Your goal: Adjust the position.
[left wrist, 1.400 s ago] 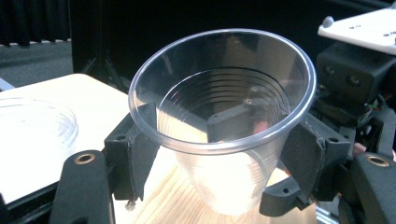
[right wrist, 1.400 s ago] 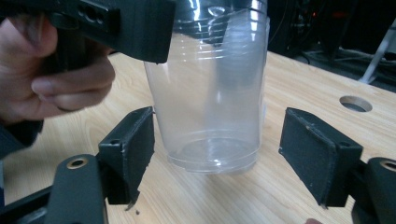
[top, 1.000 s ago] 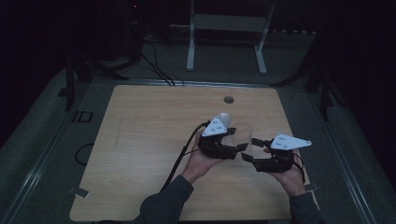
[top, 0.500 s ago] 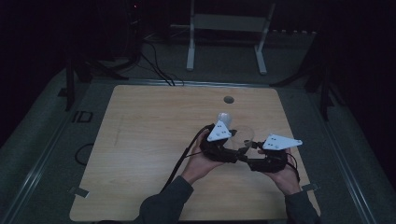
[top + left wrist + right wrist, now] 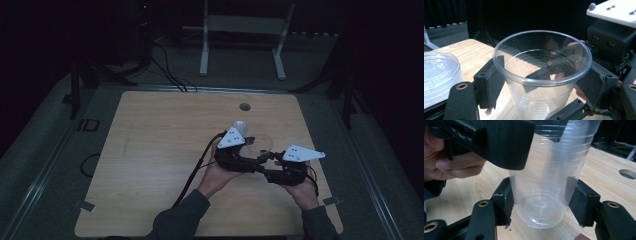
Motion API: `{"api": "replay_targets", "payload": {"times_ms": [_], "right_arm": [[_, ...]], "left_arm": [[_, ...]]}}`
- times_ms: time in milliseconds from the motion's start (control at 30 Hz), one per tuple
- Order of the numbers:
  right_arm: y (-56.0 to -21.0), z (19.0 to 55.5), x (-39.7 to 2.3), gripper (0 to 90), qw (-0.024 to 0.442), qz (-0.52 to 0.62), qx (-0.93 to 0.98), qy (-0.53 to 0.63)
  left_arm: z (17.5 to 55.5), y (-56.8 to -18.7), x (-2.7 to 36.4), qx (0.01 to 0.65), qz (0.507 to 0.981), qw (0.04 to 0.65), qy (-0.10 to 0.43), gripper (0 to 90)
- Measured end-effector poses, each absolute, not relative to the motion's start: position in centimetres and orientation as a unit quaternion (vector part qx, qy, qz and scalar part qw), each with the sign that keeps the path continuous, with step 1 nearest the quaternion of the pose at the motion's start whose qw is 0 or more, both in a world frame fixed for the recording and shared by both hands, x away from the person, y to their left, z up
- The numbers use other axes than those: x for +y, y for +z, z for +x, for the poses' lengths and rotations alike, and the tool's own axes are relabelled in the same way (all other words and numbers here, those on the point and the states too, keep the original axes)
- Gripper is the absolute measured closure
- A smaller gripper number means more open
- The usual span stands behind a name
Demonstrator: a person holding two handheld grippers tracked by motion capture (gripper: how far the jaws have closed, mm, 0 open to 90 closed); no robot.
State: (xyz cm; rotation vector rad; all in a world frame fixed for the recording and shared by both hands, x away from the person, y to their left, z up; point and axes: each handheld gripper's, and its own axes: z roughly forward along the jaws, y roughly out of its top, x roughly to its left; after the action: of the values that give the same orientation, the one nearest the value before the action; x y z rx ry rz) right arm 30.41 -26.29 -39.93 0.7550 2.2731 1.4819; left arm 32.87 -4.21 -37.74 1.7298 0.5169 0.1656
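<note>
The clear plastic cup (image 5: 541, 80) stands upright between both claws near the tabletop's (image 5: 150, 165) 4 o'clock part, the left claw (image 5: 541, 82) closed around its upper wall and the right claw (image 5: 544, 205) bracketing its base, grip uncertain.

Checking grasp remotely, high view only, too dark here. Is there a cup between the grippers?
Observer: Yes, a clear plastic cup, upright, empty.
Operator: Who has it?
Observer: The left gripper has a jaw at each side of it near the rim; the right gripper has its jaws at each side near the base.
Operator: Is it off the table?
Observer: Cannot tell; its base sits right at the wooden table.
Operator: Anything else nearby?
Observer: A clear plastic lid lies beside the cup.
</note>
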Motion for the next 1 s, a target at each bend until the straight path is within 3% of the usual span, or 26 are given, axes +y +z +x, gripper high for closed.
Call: {"api": "replay_targets", "payload": {"times_ms": [267,700,1000], "right_arm": [[-40.3,30.4,-26.0,41.8,0.154,0.266,0.792,0.528],[-41.0,30.2,-26.7,28.9,0.154,0.28,0.79,0.523],[-41.8,29.9,-27.4,27.7,0.151,0.293,0.785,0.525]], "left_arm": [[32.7,-37.9,-4.2,0.227,0.742,0.626,0.072,26.7],[32.3,-38.2,-4.0,0.214,0.746,0.624,0.092,29.0],[32.3,-38.5,-3.6,0.219,0.747,0.618,0.108,29.4]]}}
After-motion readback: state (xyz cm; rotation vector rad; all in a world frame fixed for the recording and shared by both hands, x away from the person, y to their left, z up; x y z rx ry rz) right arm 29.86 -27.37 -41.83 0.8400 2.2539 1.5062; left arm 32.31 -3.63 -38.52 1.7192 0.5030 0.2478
